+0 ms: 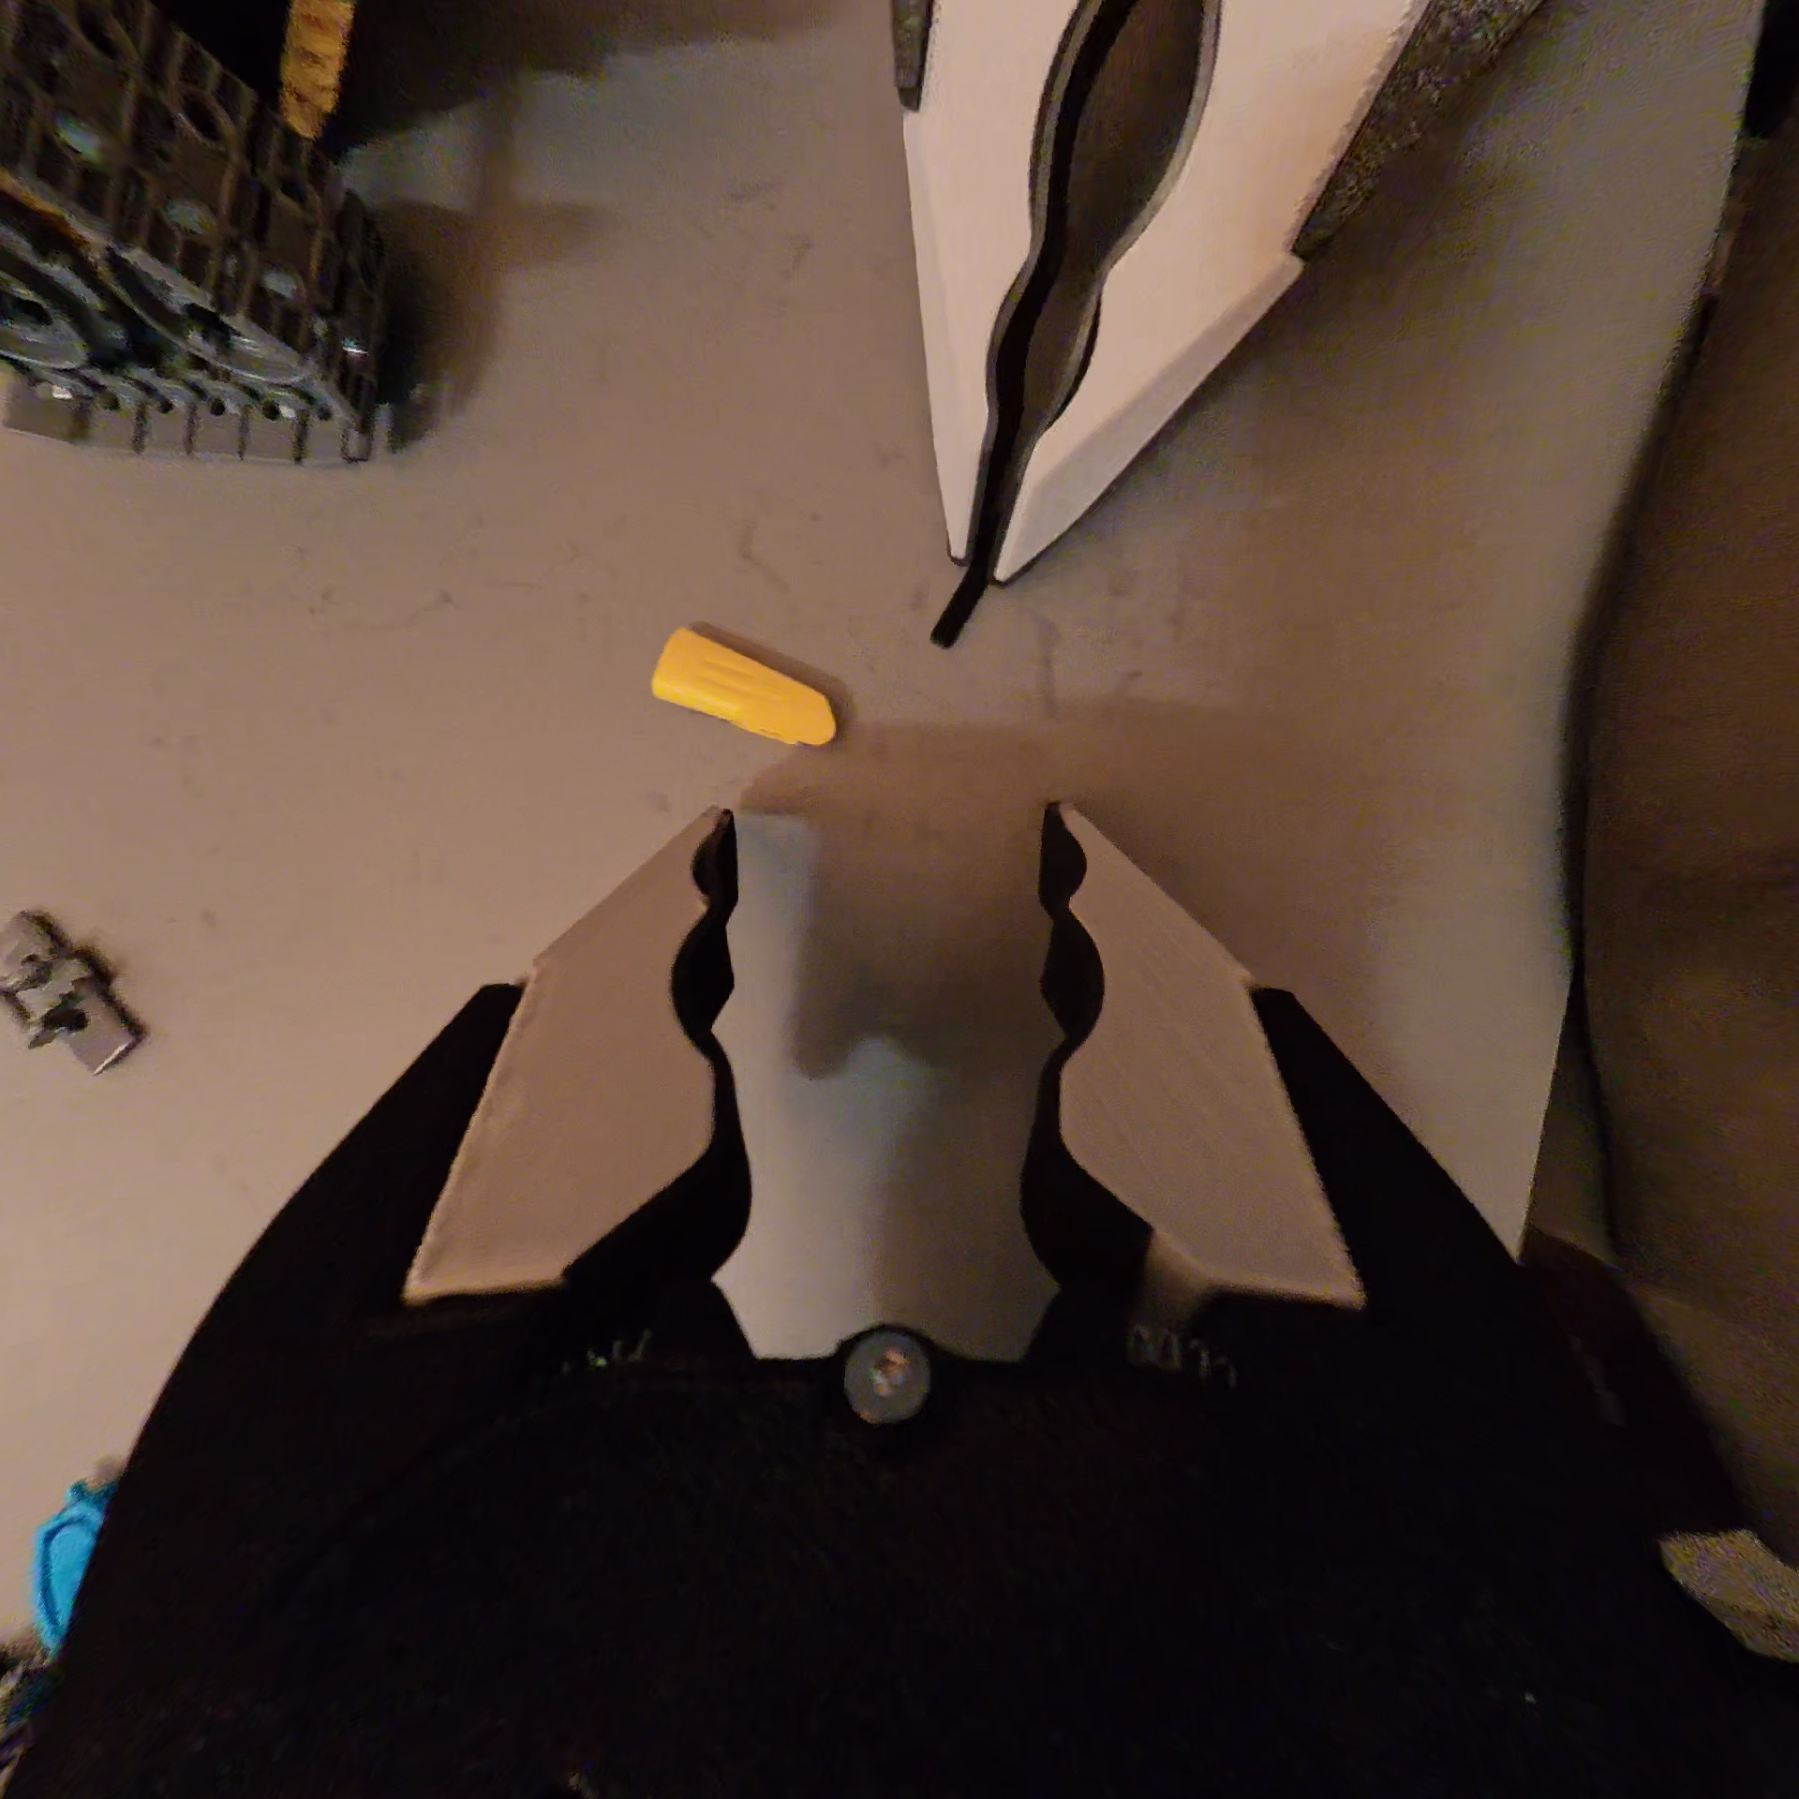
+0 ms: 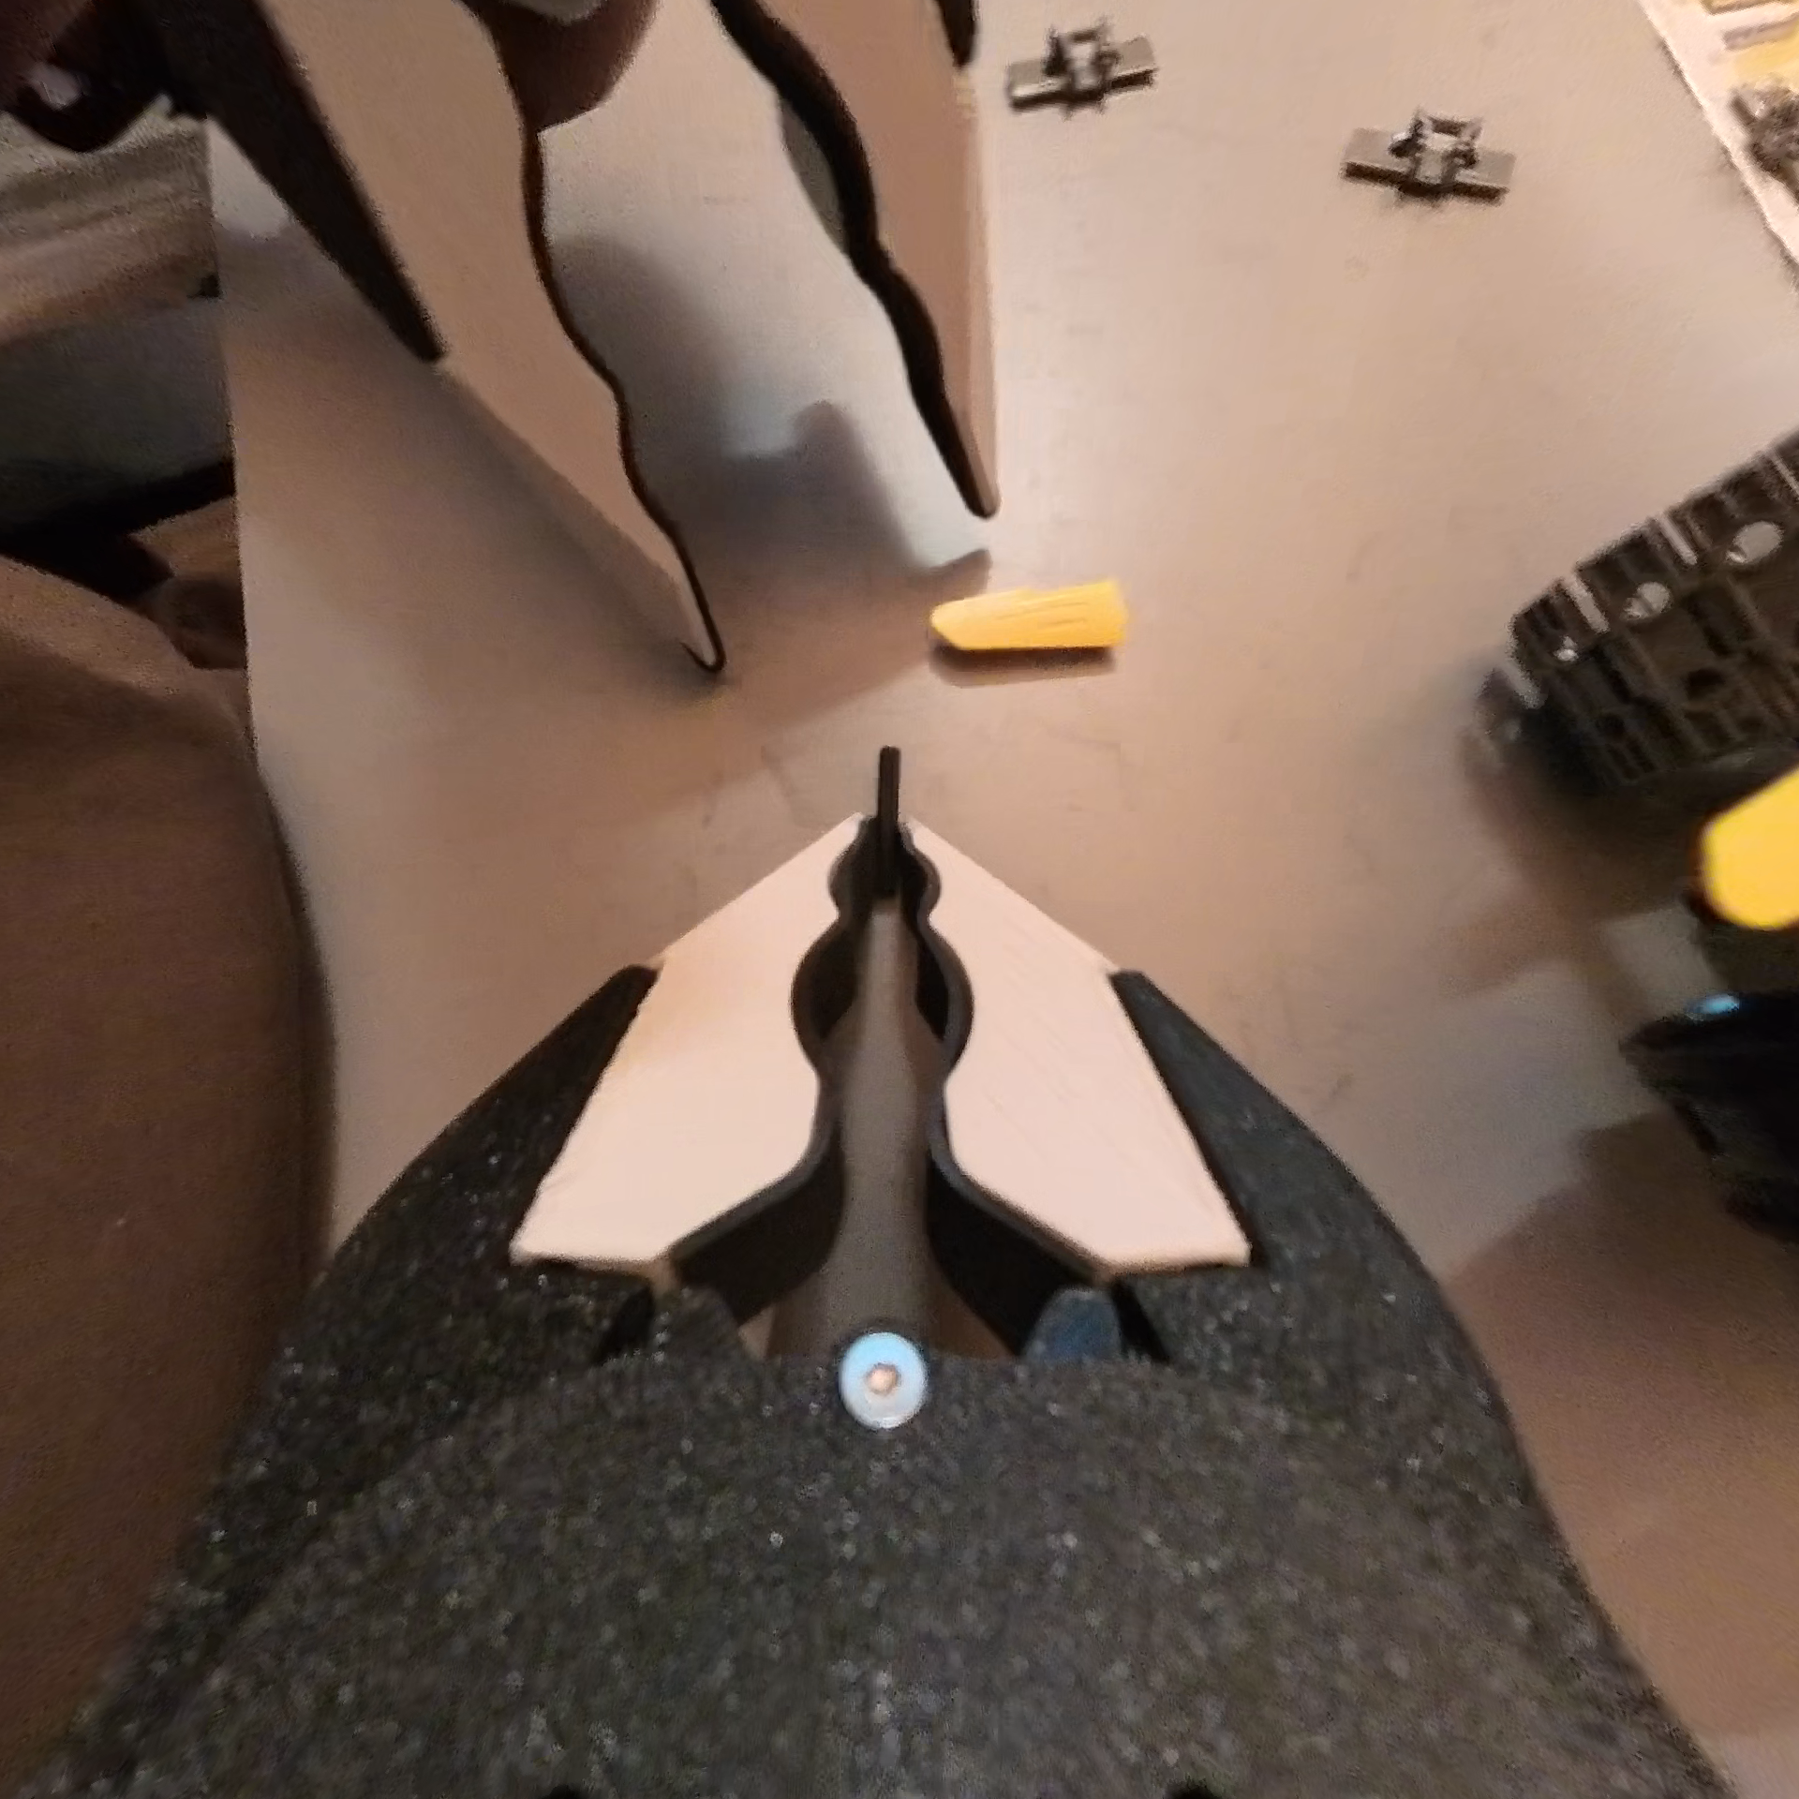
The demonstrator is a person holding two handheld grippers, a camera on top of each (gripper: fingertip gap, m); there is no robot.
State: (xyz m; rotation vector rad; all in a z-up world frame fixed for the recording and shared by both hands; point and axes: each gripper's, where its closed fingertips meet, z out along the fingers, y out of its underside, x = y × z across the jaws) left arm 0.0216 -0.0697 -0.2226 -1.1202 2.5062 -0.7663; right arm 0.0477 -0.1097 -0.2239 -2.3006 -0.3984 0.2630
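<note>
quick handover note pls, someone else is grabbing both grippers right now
Left gripper: jaws open, empty, above the table, just short of the yellow cap.
Right gripper: jaws shut on a thin black pin that sticks out past the tips.
Yellow cap lies on its side, untouched, between the two grippers.
Black slotted block sits farther off; two small dark clips lie loose on the table.
Done: pin is gripped. Cap is not gripped.

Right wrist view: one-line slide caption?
Right gripper shut on thin black pin, facing yellow wire nut and open left gripper.
</note>
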